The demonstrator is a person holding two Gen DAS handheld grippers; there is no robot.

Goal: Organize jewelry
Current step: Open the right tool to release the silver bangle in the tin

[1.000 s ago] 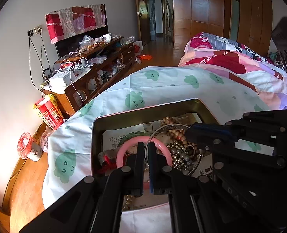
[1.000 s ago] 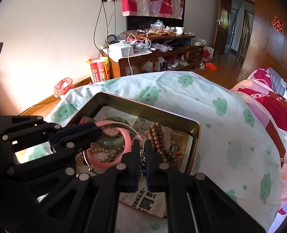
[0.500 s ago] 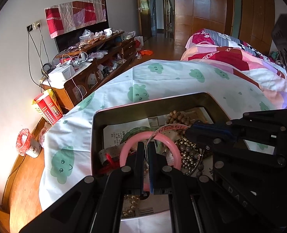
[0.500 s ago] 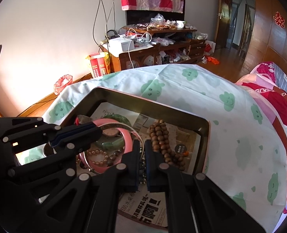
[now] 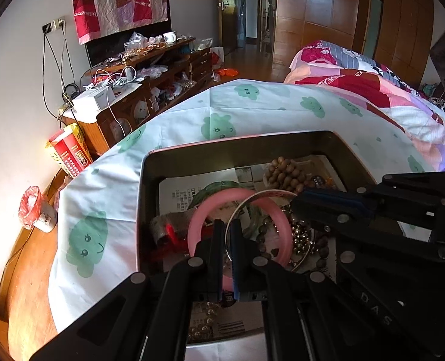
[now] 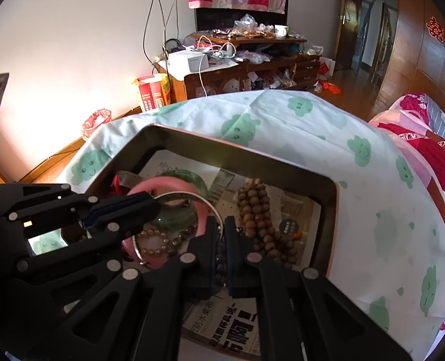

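Note:
A metal tin [image 5: 240, 147] [image 6: 325, 186] lined with newspaper sits on a cloud-print sheet. It holds a pink bangle [image 5: 206, 210] [image 6: 168, 185], a green bangle [image 5: 213, 186] [image 6: 189, 176], a thin silver bangle [image 5: 264, 194] [image 6: 192, 194], brown wooden beads [image 5: 285, 174] [image 6: 254, 207] and darker bead strings. My left gripper [image 5: 227, 231] is shut on the near rim of the silver bangle. My right gripper [image 6: 219, 225] is shut on the same silver bangle at its other side. Each gripper also shows in the other's view.
A cluttered wooden TV cabinet [image 5: 150, 90] stands along the far wall, with a red carton [image 5: 69, 153] and a small bin [image 5: 34, 207] on the floor. A bed with a pink and red quilt [image 5: 373, 90] lies to the right.
Both grippers have tilted down and come closer to the tin, which now fills more of each view. Both stay shut on the silver bangle.

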